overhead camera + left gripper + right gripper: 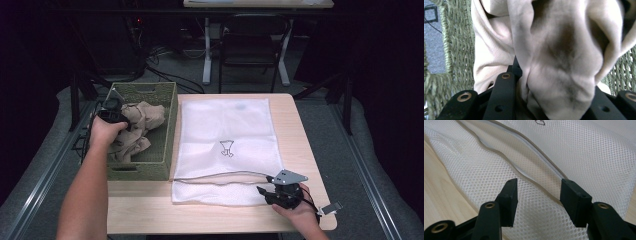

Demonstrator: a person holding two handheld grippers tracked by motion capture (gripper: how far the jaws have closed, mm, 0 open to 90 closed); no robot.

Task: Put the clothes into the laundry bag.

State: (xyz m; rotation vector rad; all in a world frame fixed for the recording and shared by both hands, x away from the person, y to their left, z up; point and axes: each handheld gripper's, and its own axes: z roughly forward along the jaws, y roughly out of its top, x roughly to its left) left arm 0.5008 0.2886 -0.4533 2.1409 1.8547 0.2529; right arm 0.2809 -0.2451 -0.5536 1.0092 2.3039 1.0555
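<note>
A table [150, 210] is being occupied by two things side by side. A basket [169, 125] is being kept toward nine o'clock, at the table's left edge, and a mesh bag [225, 125] is being laid flat just beside it toward three o'clock, reaching from the far edge almost to the near one. A bundle of cloth [140, 122] is being held inside the basket, where the left gripper [111, 115] is being lowered onto it. The right gripper [282, 192] is being held at five o'clock, over the bag's near right corner. A chair [252, 45] is being left behind the table, at twelve o'clock.
</note>
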